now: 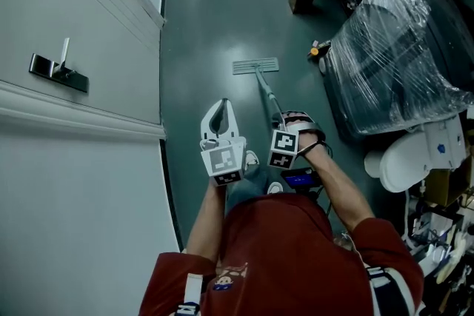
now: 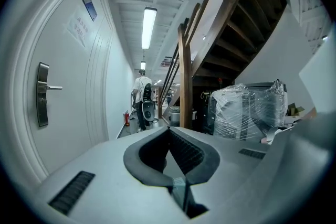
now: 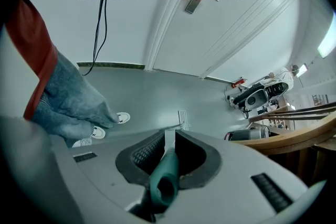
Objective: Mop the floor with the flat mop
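The mopping stroke is in hand. The flat mop head lies flat on the floor, out in front of the person, and its pole runs back to the right gripper. In the right gripper view, this gripper is clamped on the green end of the handle.

The left gripper is beside the pole and not on it. Its jaws are pressed together with nothing between them, and it points along the corridor.

I judge that the next move is to draw or push the mop head over the floor while keeping it flat. One gripper at the very end gives weak control. The left gripper could open and take the pole lower. The plastic-wrapped load is near on the right, so the stroke should stay clear of it.
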Demonstrator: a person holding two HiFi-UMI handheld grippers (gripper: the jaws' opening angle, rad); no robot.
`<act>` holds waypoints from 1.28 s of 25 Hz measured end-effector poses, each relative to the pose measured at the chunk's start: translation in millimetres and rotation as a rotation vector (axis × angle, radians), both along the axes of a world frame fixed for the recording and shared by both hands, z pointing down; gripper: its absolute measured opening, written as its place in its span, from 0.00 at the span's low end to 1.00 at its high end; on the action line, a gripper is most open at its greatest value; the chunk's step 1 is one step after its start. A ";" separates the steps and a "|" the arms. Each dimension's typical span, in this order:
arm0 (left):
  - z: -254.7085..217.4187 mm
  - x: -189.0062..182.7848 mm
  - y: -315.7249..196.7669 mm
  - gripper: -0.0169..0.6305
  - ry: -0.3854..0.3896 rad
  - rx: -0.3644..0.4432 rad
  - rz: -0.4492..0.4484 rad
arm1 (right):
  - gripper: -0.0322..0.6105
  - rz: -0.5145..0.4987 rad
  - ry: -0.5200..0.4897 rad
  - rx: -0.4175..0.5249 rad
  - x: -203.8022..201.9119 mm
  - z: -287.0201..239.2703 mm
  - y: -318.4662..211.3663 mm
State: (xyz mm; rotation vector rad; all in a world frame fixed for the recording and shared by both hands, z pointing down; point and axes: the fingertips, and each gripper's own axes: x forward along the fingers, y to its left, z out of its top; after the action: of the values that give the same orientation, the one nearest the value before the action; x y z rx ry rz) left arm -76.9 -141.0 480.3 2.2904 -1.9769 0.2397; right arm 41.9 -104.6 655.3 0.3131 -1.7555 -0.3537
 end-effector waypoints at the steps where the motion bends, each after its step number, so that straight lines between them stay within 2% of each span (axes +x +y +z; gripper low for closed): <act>1: 1.5 4.0 7.6 0.05 -0.009 -0.001 -0.002 | 0.16 -0.003 0.001 0.001 4.0 0.1 6.1; 8: -0.5 29.2 64.9 0.05 0.010 0.005 -0.034 | 0.16 -0.028 0.002 -0.004 26.4 0.4 55.2; 20: -8.1 60.8 130.9 0.05 -0.017 0.029 -0.023 | 0.16 -0.038 0.002 -0.005 53.8 0.2 122.2; 32: 2.6 75.0 208.6 0.05 -0.039 -0.024 -0.016 | 0.16 -0.046 0.002 -0.020 70.2 -3.4 203.6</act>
State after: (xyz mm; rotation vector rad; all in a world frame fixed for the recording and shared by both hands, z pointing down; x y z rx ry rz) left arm -1.9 67.6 482.9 2.2717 -1.9985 0.3075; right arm 112.2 99.0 652.0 0.2583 -1.7658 -0.3686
